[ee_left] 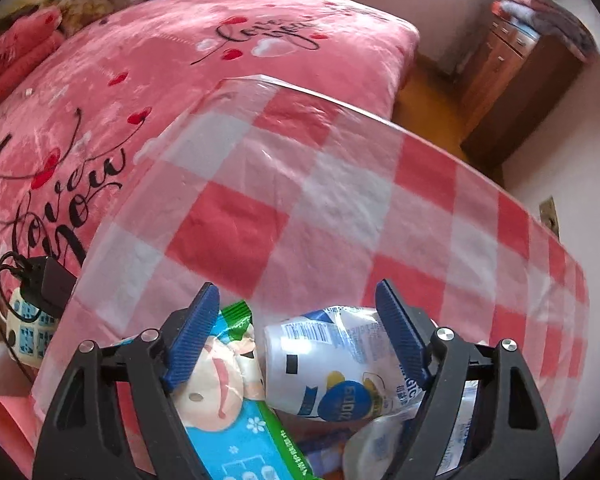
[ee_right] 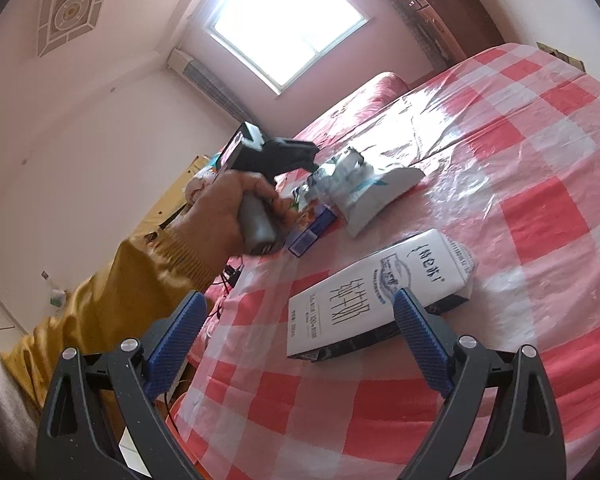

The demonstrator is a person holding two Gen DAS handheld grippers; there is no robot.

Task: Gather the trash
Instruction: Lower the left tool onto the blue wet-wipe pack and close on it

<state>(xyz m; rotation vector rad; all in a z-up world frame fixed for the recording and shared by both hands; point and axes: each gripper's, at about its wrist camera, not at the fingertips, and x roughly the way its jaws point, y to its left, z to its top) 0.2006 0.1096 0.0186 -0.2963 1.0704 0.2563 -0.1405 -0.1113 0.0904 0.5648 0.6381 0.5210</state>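
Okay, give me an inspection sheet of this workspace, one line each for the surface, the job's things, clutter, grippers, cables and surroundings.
Surface: table under a red-and-white checked cloth with clear plastic over it.
Job's things: crumpled white bottle and green-and-blue snack wrapper at the near edge; flattened milk carton lying flat farther along.
Clutter: blue packet beside the wrappers.
Grippers: left hand-held gripper open, tilted down over the bottle, pads not pressing on it; right hand-held gripper open, nothing between its fingers, near the carton.
Cables: black adapter and cord on a power strip left of the table.
Surroundings: pink bed, wooden cabinet, window.
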